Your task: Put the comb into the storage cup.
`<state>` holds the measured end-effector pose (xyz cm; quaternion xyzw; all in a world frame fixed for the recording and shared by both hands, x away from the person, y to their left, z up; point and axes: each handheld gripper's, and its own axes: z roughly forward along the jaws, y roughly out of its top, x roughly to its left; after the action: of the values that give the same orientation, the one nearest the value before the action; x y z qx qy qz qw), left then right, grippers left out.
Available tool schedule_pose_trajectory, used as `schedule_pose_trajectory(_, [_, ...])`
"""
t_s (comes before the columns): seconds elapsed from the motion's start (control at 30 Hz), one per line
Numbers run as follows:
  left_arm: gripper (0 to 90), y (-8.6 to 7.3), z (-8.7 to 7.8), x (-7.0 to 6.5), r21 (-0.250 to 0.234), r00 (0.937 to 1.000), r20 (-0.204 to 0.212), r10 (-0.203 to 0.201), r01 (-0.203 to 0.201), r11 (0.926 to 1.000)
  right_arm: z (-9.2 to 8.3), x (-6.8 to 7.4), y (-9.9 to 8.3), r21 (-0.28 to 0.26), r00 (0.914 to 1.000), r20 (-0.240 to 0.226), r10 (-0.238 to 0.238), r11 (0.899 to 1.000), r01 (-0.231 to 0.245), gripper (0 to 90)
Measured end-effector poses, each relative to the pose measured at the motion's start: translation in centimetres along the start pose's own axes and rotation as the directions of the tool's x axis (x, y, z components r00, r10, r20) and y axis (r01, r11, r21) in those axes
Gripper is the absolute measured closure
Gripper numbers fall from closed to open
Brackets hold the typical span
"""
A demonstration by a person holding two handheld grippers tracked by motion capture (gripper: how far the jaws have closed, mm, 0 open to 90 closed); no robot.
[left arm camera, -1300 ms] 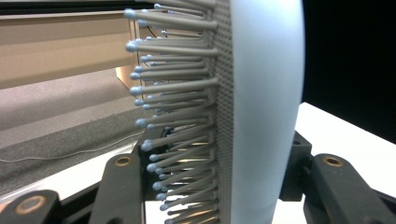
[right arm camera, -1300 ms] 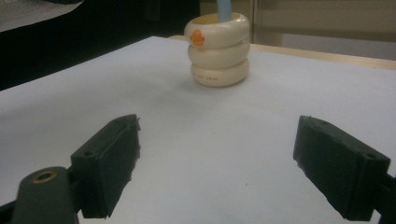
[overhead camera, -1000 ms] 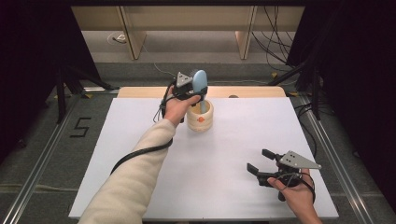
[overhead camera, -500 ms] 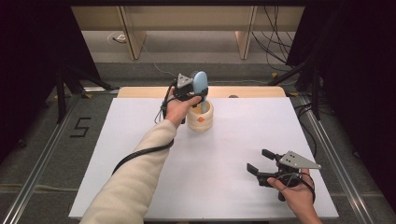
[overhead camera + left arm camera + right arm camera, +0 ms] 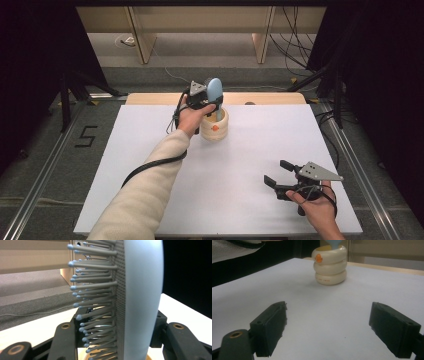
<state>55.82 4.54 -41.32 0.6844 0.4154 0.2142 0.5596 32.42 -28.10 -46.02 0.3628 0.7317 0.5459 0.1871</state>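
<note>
Hairbrush (image 5: 214, 90) unmoved in left gripper (image 5: 202, 100) jaws' clamp over cream holder (image 5: 216, 127), right gripper (image 5: 280, 175) jaws apart, unchanged.

Left gripper (image 5: 212, 103) clamped on blue hairbrush (image 5: 214, 89) above cream holder (image 5: 215, 125); right gripper (image 5: 278, 172) spread wide, low over white table (image 5: 150, 150).
</note>
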Motion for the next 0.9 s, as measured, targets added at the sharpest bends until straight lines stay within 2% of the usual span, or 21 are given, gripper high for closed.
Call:
schedule_pose_trajectory(0.53, [44.9,0.0,-0.7,1.3,0.008,0.9957,-0.058,-0.073,0.073,0.9973,0.1,0.1,-0.1,0.003,1.0,-0.003,0.0,1.0,0.0,15.8])
schedule_pose_trajectory(0.9, [42.1,-0.2,-1.2,2.1,0.011,0.9919,-0.083,-0.096,0.097,0.9952,0.2,0.0,-0.1,0.009,1.0,-0.005,0.002,1.0,-0.002,15.8])
